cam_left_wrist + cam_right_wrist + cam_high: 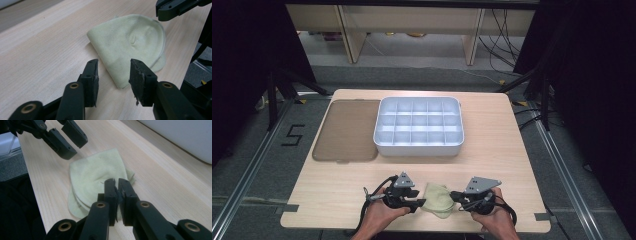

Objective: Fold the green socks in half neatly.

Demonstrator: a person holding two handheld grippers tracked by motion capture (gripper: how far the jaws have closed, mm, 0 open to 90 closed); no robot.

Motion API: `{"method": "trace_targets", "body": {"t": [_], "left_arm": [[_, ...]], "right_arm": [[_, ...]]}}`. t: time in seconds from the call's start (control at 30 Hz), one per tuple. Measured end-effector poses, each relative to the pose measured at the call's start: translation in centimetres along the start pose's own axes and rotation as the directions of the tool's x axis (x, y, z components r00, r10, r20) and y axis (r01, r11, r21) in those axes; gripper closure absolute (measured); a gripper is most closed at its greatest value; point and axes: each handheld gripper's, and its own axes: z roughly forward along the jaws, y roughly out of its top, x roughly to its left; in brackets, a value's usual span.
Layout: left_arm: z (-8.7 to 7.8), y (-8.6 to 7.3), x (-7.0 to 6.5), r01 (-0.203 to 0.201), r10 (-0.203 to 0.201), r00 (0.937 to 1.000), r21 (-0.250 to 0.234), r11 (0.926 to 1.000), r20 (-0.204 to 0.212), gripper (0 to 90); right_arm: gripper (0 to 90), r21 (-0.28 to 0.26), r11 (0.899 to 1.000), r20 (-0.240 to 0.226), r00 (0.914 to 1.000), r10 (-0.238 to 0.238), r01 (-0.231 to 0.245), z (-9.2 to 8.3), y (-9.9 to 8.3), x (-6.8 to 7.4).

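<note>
High view: folded pale-green cloth [438,199] lies in front of compartment tray [418,146], unstowed; left gripper [417,203] spread beside it, right gripper [456,198] pinching its edge.

Ahead of you on the wooden table [492,150] sits a white compartment tray [418,127], its grid of cells facing up. Just beside its left wall lies a flat brown translucent lid [347,131]. Beyond the table's far edge you see pale shelving legs [349,35] and loose black cables [504,35] on the floor
</note>
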Motion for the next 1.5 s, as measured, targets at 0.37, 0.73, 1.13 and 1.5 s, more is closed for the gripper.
{"method": "trace_targets", "body": {"t": [0.37, 0.73, 1.13, 1.5], "left_arm": [[0.2, 0.1, 0.1, 0.038, -0.038, 0.9992, 0.033, 0.9987, 0.006, 50.3], [0.8, 0.3, 0.0, 0.075, -0.076, 0.9970, 0.039, 0.9964, 0.013, 47.3], [1.9, 0.3, -0.3, 0.048, -0.048, 0.9988, 0.073, 0.9962, -0.007, 57.0], [1.8, 0.4, -0.6, 0.035, -0.035, 0.9994, 0.028, 0.9990, -0.007, 83.4]], "right_arm": [[84.3, -0.012, 1.000, 0.019, 0.9995, 0.026, -0.026, -0.4, -0.1, 0.0], [82.2, -0.019, 0.999, 0.024, 0.9989, 0.042, -0.041, -0.5, -0.2, -0.1], [81.1, -0.023, 0.999, 0.017, 0.9992, 0.035, -0.035, -0.4, -0.3, -0.1], [81.3, -0.022, 1.000, -0.002, 0.9999, 0.015, -0.015, 0.0, 0.0, 0.6]]}}
